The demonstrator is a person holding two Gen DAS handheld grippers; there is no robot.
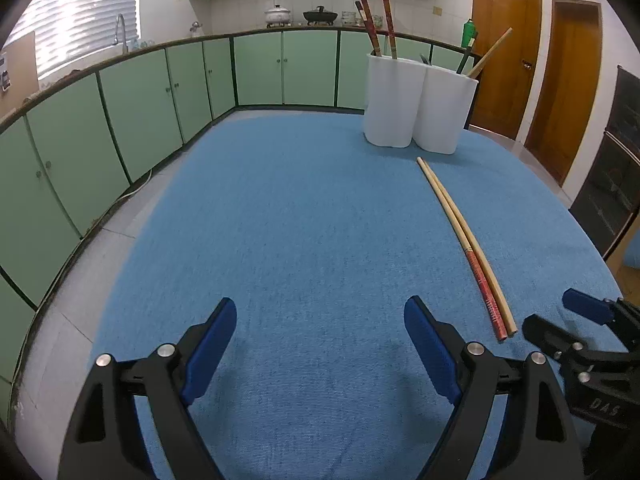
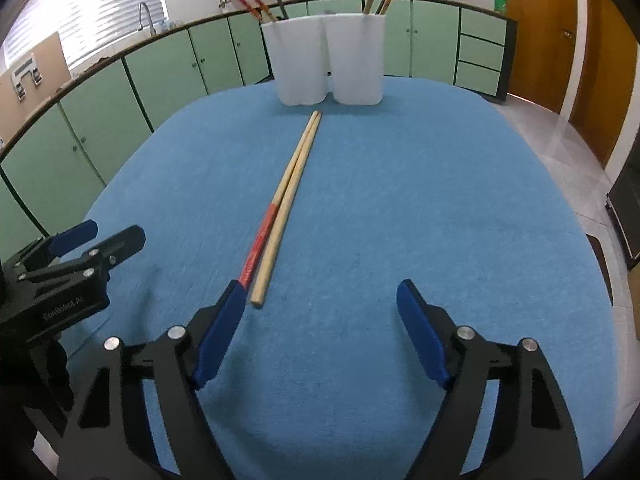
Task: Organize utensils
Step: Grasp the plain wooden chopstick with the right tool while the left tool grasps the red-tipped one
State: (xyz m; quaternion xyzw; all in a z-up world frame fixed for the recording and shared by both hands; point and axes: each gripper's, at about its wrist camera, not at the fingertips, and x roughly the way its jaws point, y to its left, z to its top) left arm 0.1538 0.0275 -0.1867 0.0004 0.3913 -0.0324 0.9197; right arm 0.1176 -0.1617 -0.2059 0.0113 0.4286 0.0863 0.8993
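My right hand-held gripper [image 2: 320, 300] hangs spread and empty just short of the near tips of two long chopsticks, one plain pale wood [image 2: 286, 208], one red-handled [image 2: 262, 240], lying side by side mid-bench on the blue cloth [image 2: 400, 200], their far tips near the white twin-compartment plastic holder [image 2: 328, 60] at the far edge; my left hand-held gripper [image 1: 320, 320] is spread too. I judge them light, stiff and apt to roll, so I'd pinch one across its thicker near end.

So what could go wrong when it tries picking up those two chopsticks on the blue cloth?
1. The plain chopstick and red-handled chopstick lie touching, so the open right gripper may grab both or nudge one away.
2. The white holder already has chopsticks leaning outward; a new one could knock them.
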